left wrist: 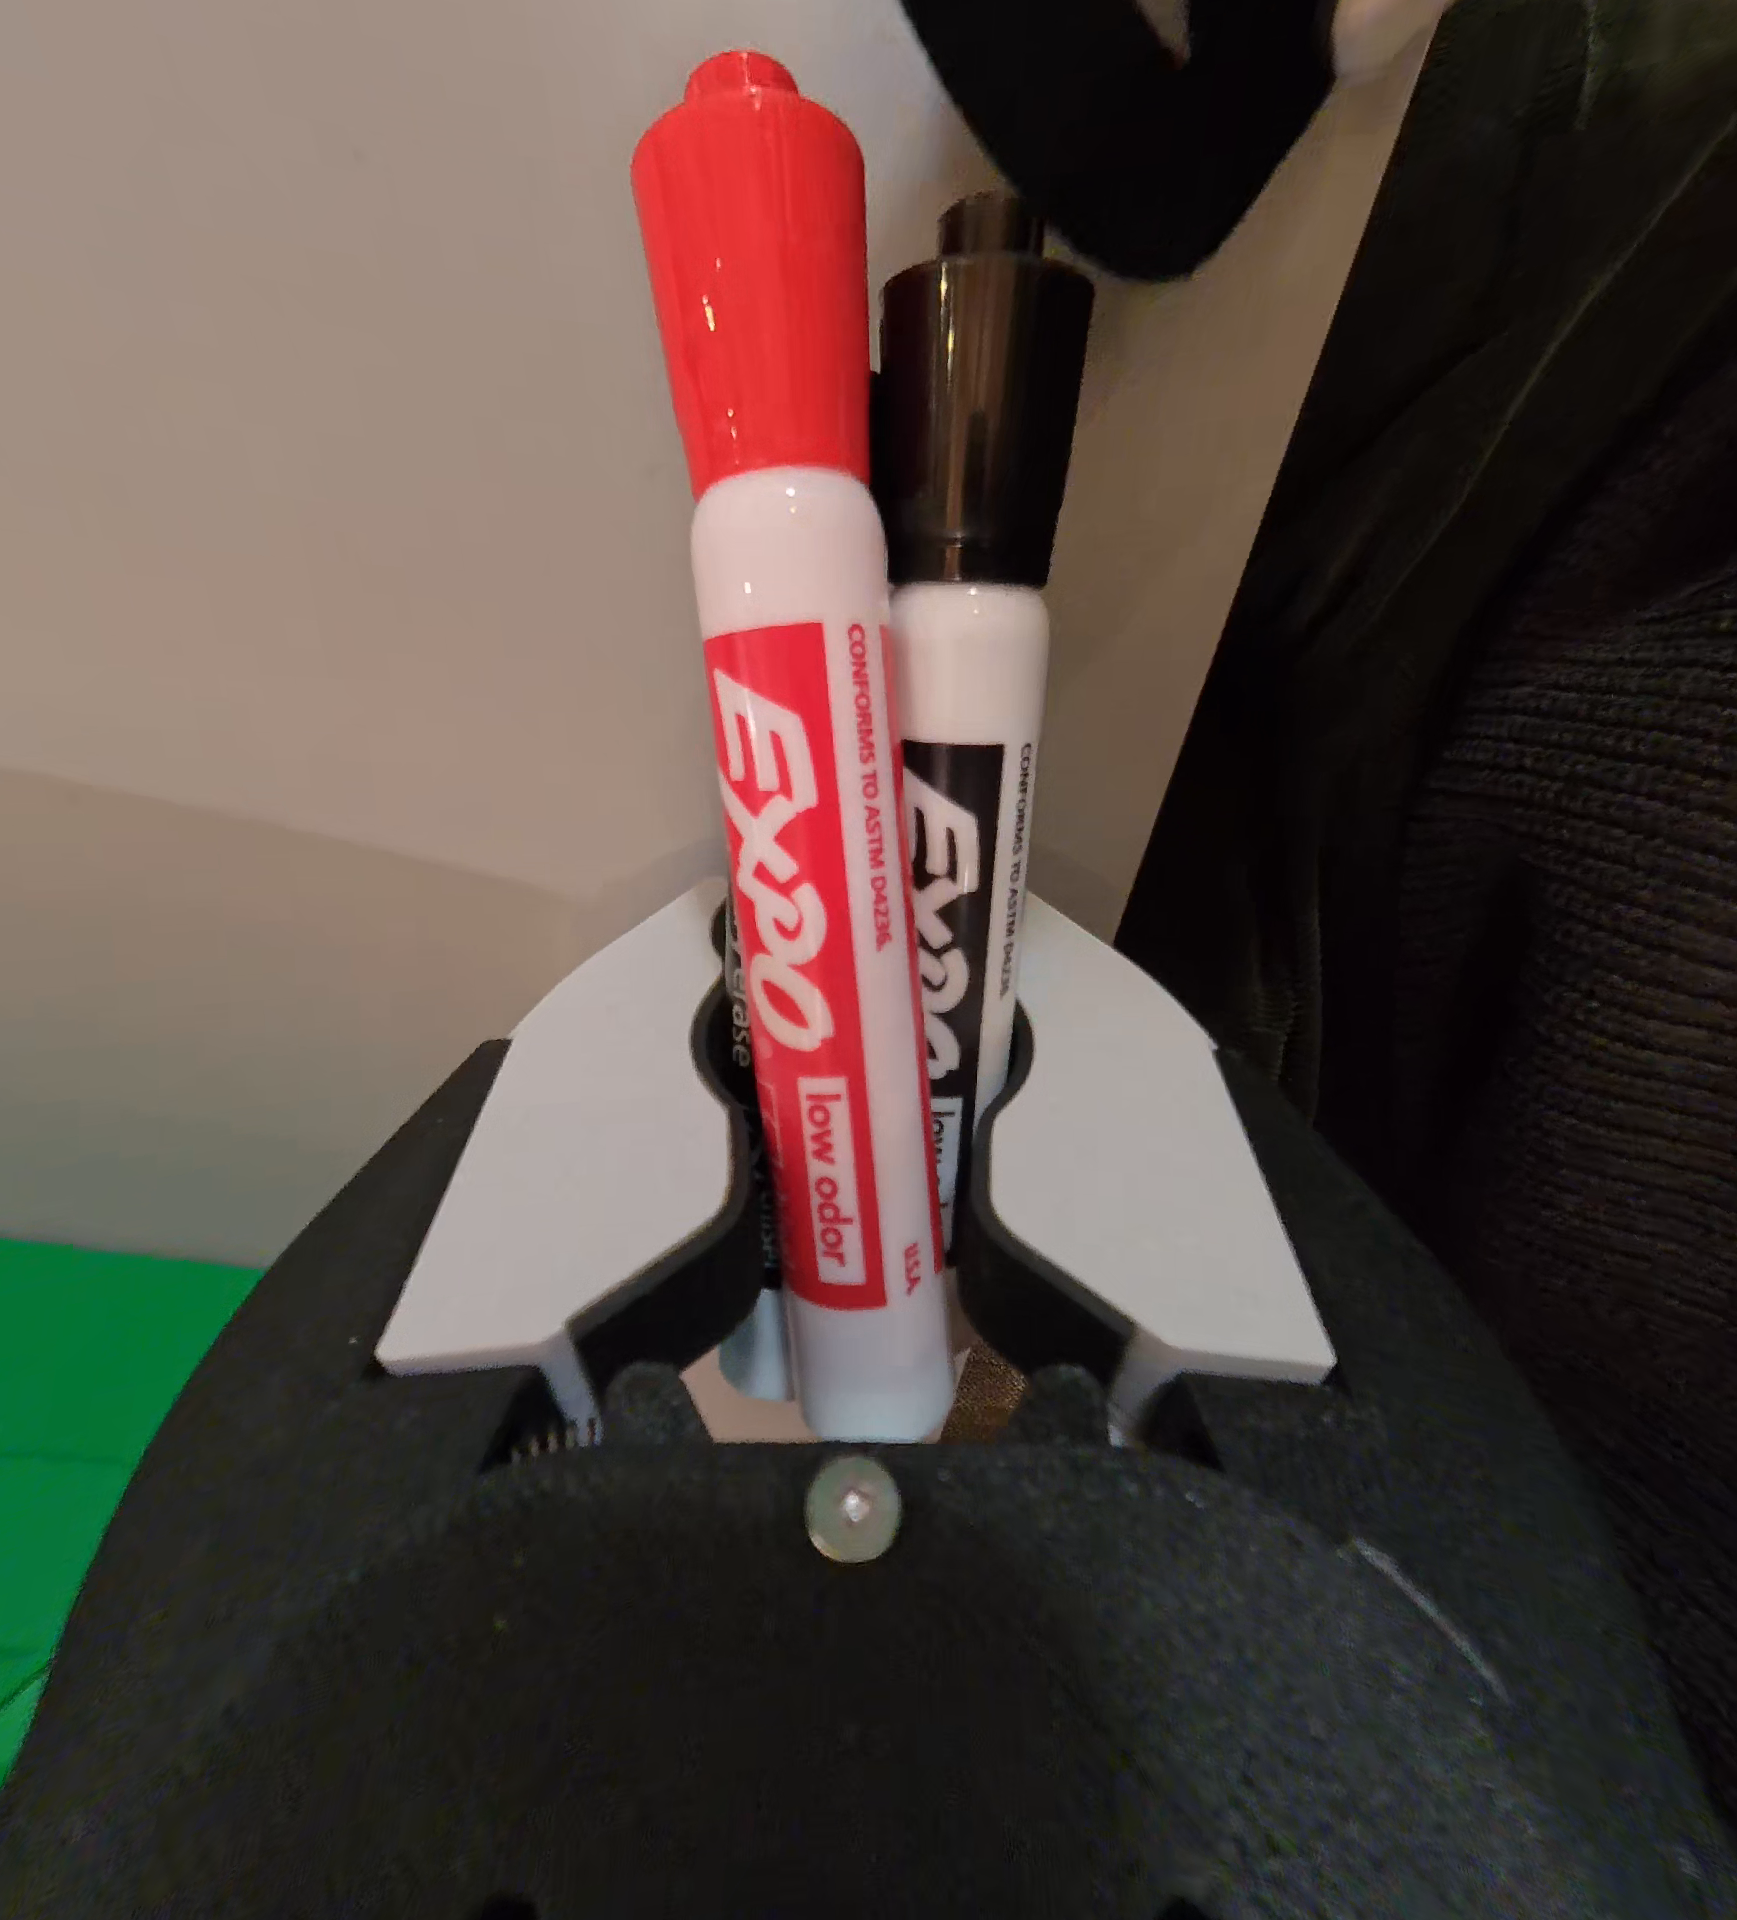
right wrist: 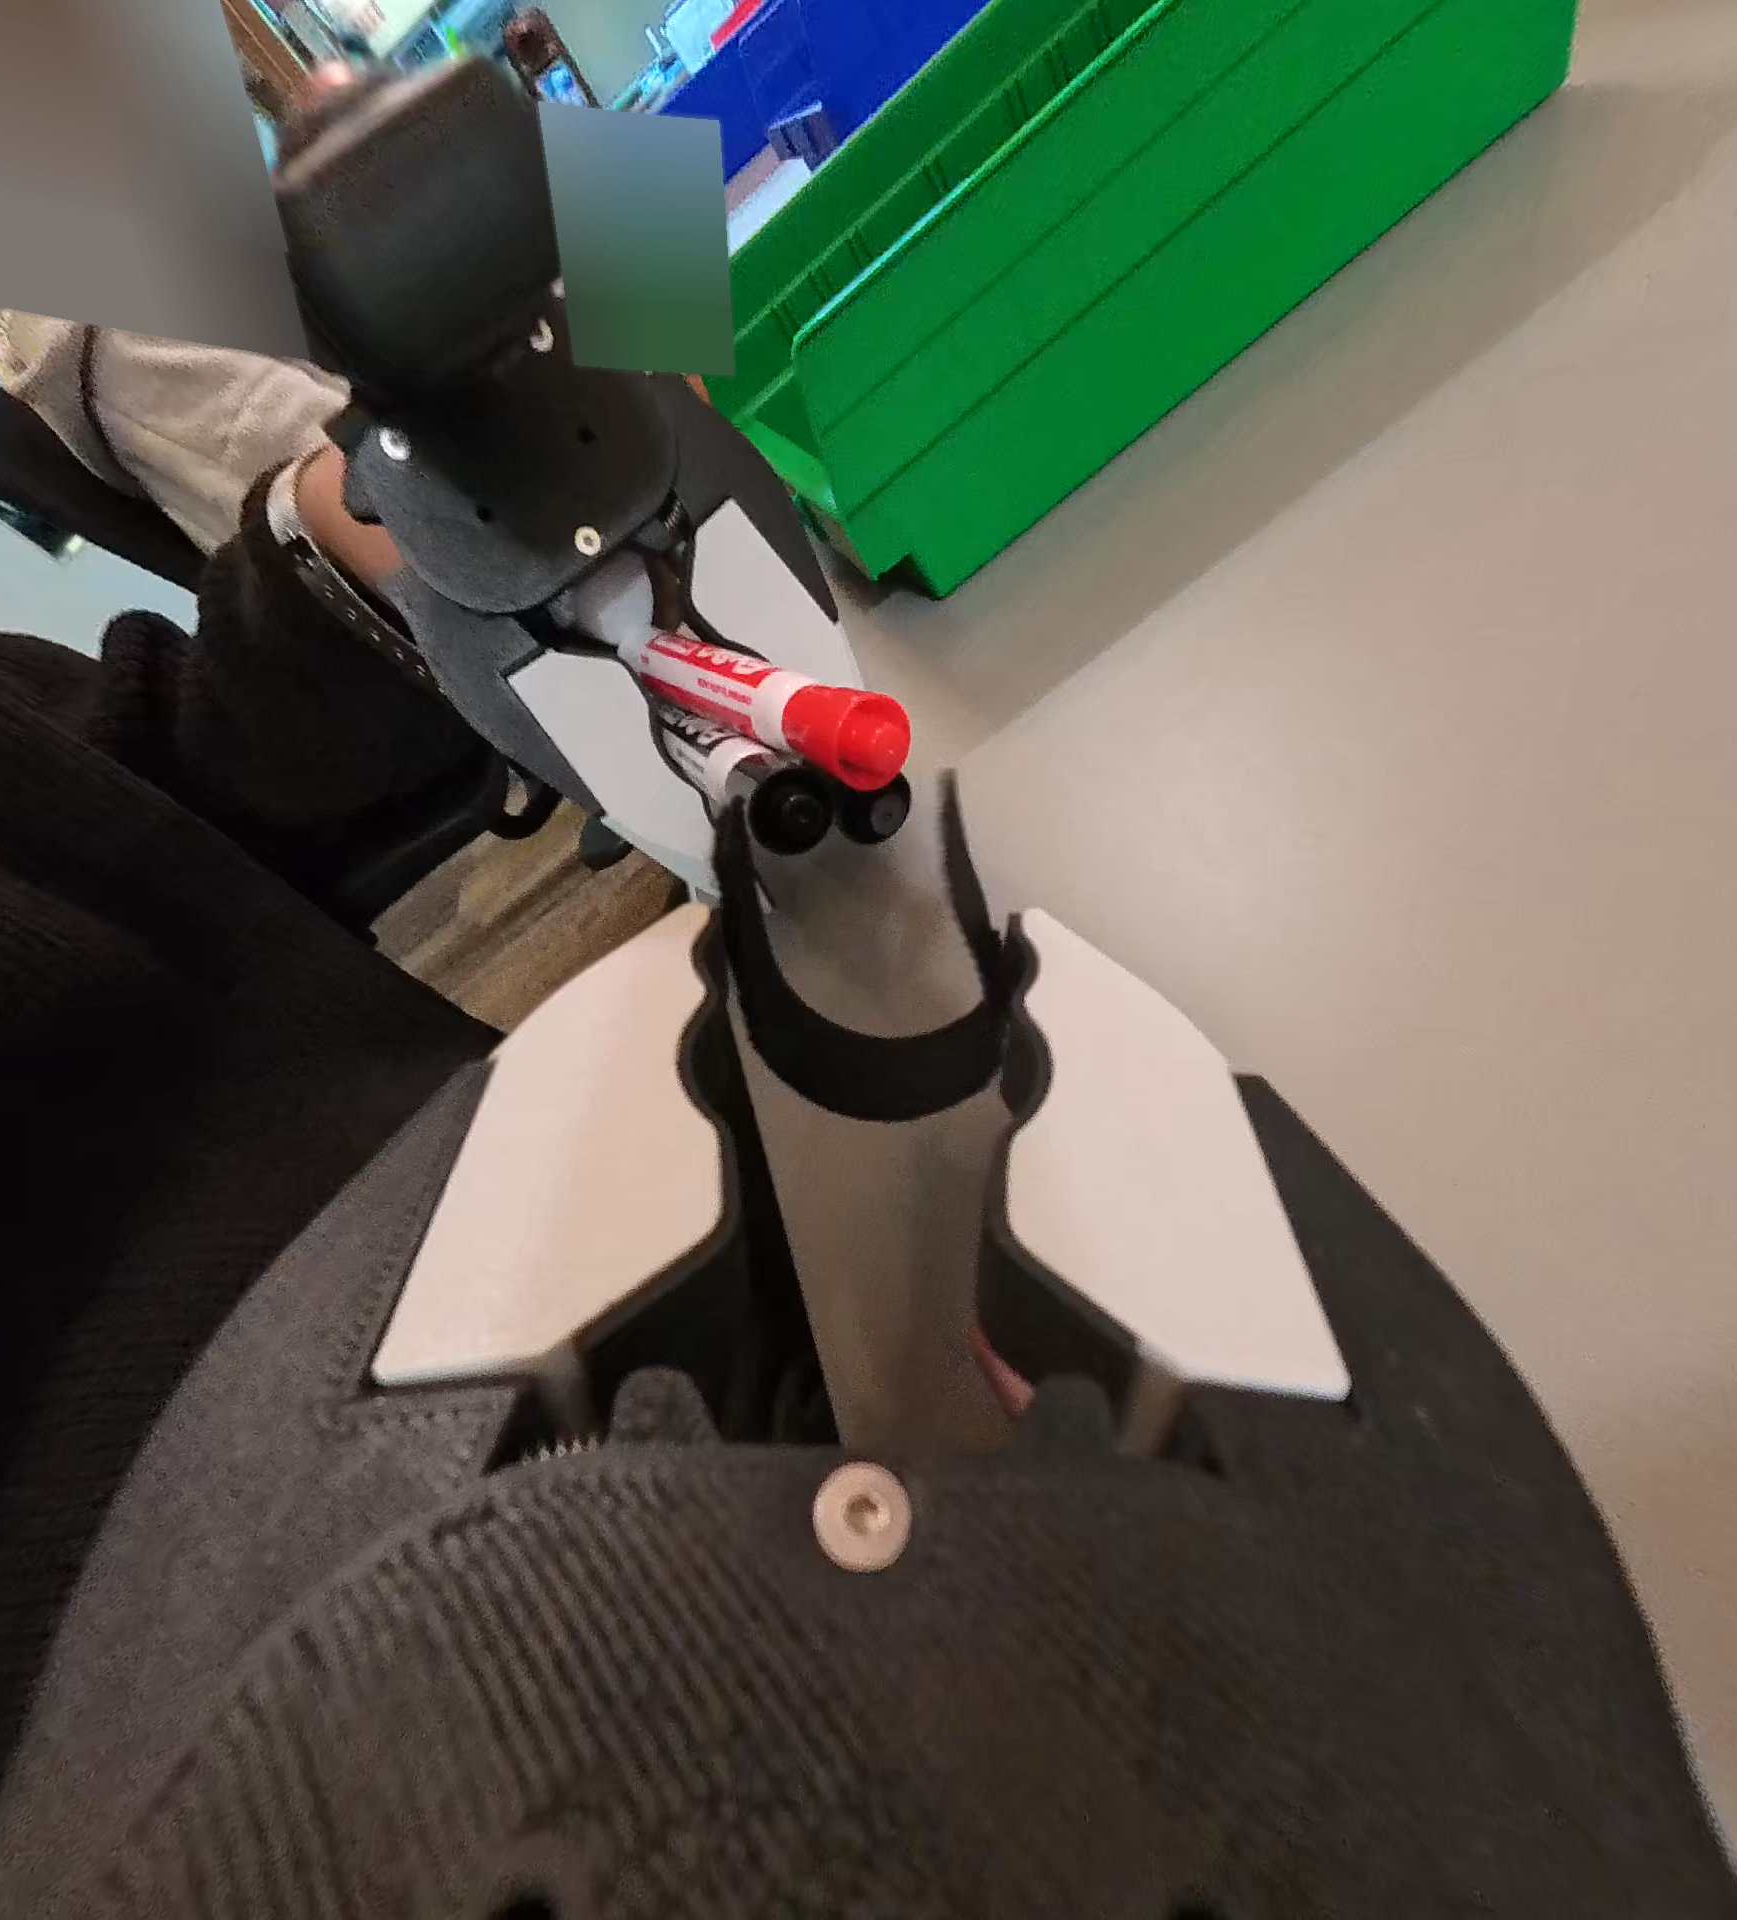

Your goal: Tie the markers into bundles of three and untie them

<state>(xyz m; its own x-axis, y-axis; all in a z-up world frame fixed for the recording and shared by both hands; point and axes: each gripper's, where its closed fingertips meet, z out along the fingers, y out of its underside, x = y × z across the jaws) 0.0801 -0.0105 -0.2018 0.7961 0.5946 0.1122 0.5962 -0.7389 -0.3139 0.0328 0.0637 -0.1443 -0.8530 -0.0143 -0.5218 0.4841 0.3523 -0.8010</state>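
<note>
Since nothing but side pressure keeps the bundle together, slippage is the main risk I would log.

Item 1: left fingers (left wrist: 874, 914), clenched on three markers held caps-forward. The red marker (left wrist: 791, 644) lies uppermost, the black marker (left wrist: 978, 499) touches it at 3 o'clock, and a second black-capped marker (right wrist: 879, 808) is mostly hidden beneath, its cap showing only in the right wrist view. Round barrels stacked like this could roll on one another. If my squeeze eases, the red one would likely slide out first.

Item 2: right fingers (right wrist: 864, 935), grasping a black strap (right wrist: 864, 1070). It is bowed into an open U, with both loose ends reaching toward 12 o'clock, just short of the marker caps. Being limp, the strap could fold shut or snag on a cap.

Item 3: pose. The left tool points its load toward the right one, angled down over the table (right wrist: 1415, 831). The right tool aims at 12 o'clock, almost tip to tip with it. A dark knit sleeve (left wrist: 1570, 935) crowds the left view at 3 o'clock.

Item 4: green bins (right wrist: 1103, 343), at 1 o'clock, well apart.
</note>
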